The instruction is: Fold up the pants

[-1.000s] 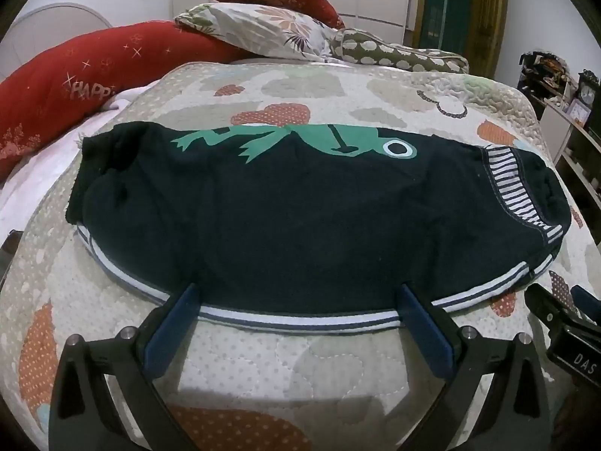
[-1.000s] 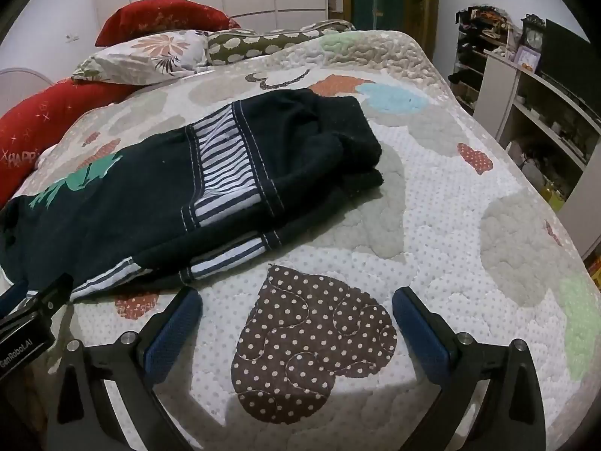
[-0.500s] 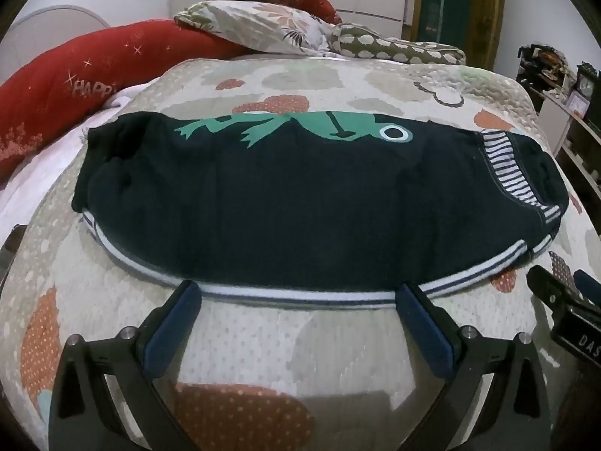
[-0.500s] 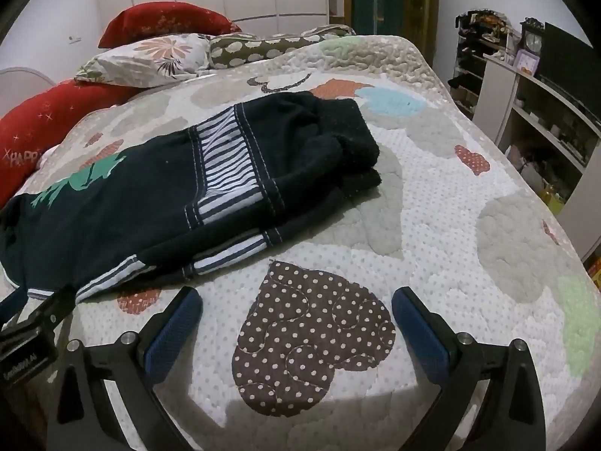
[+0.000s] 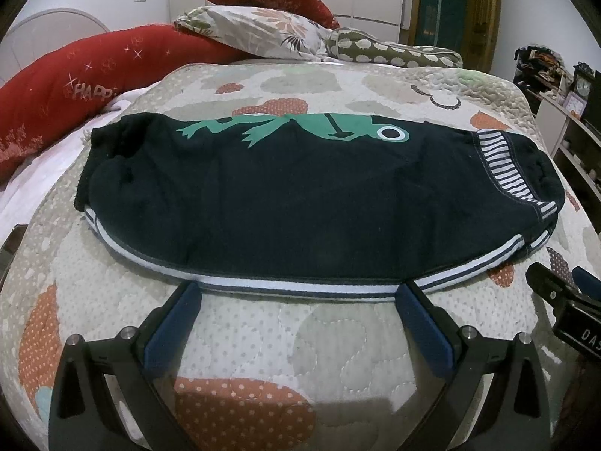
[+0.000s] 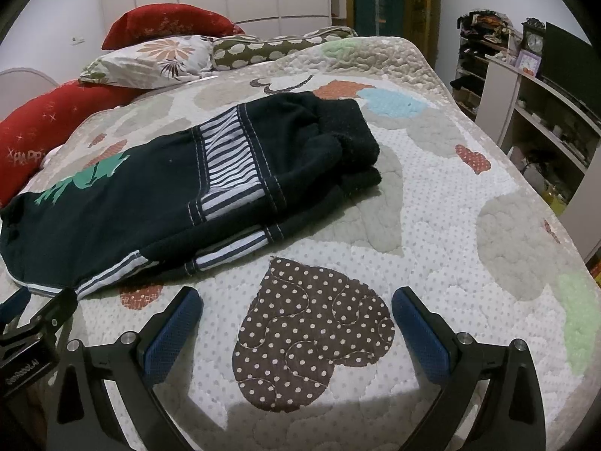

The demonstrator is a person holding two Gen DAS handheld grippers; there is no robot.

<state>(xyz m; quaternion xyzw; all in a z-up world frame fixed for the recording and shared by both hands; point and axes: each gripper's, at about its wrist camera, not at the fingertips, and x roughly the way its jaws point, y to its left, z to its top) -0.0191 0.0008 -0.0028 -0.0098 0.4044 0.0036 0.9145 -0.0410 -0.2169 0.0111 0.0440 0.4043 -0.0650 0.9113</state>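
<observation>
Navy fabric, left wrist view: the pants [image 5: 300, 195] lie flat across the quilted bedspread [image 5: 263, 342], folded lengthwise, long axis running left to right.
Print: a green frog figure [image 5: 300, 127] sits along the far edge of the pants.
Near edge: a white-and-navy striped band [image 5: 300, 287] runs along the side closest to me.
Waist end: a striped panel [image 5: 503, 161] shows at the right end of the garment.
My left gripper [image 5: 298, 293]: jaws spread wide, holding nothing; both blue pads [image 5: 172, 329] sit just short of the striped band, tips almost at its edge.
My right gripper, seen from the left: its black body [image 5: 567, 308] enters at the lower right, near the waist end.
Pillows: red, floral and dotted pillows [image 5: 263, 30] lie at the head of the bed, well apart from the pants.

Right wrist view, pants [image 6: 150, 195]: the garment occupies the left half, its bunched dark end [image 6: 338, 139] lying nearest the centre.
My right gripper [image 6: 296, 300]: jaws spread wide, empty, hovering over a brown dotted heart patch [image 6: 311, 334], beside the pants and not touching them.
Shelving [image 6: 533, 112]: stands beyond the right edge of the bed.
</observation>
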